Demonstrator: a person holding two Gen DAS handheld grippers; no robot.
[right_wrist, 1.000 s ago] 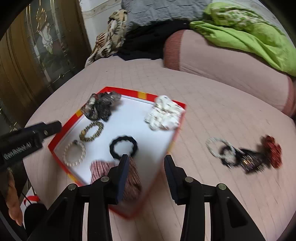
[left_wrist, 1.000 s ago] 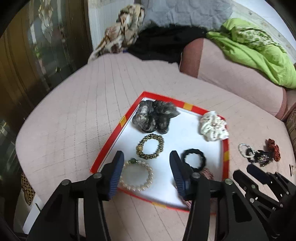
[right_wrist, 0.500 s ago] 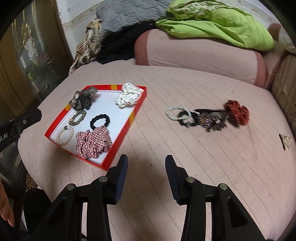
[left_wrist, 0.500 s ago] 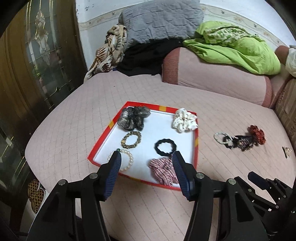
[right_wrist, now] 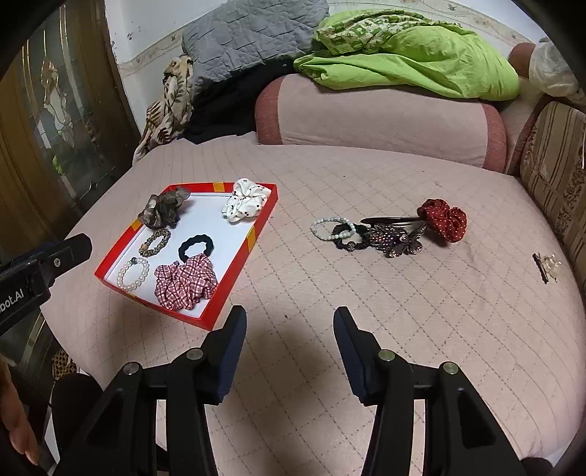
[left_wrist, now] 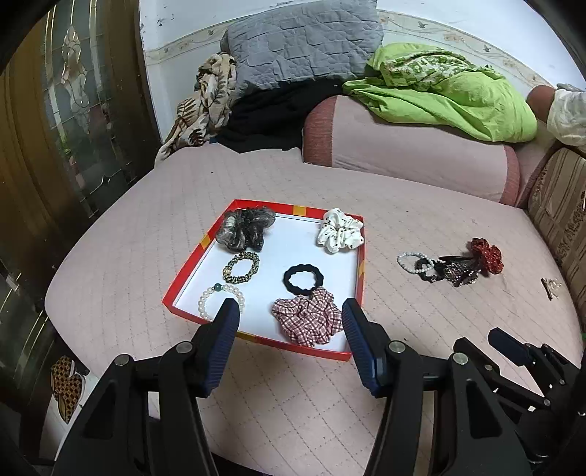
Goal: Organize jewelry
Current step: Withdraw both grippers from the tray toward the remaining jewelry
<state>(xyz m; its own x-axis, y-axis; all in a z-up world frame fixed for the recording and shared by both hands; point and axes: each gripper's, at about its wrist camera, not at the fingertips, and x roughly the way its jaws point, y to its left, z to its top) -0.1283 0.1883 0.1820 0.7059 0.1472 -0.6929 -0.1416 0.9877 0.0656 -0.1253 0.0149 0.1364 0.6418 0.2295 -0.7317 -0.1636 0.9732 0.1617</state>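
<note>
Red-rimmed white tray (left_wrist: 190, 271), red-checked scrunchie (left_wrist: 307, 320), black-dotted white scrunchie (left_wrist: 338, 230), pink quilt (right_wrist: 366, 293).

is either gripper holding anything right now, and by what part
Nothing is held. The left gripper and the right gripper both have open, empty jaws that have just been opening; the plaid scrunchie lies in the red tray.

A pink quilted bed cover (left_wrist: 256, 175) fills most of both views. At its far end lies a long pink bolster (left_wrist: 410, 150) with darker red ends. A crumpled lime-green cloth (left_wrist: 450, 95) is draped over the bolster's top. Left of that, a grey quilted pillow (left_wrist: 300, 40) leans against the white wall (right_wrist: 146, 22), above a heap of black fabric (left_wrist: 267, 117). Beside the pillow hangs a beige leaf-patterned cloth (left_wrist: 205, 99). A dark wooden door with patterned glass (left_wrist: 73, 91) stands at the left. A striped brown cushion (right_wrist: 553, 172) edges the bed at the right.
</note>
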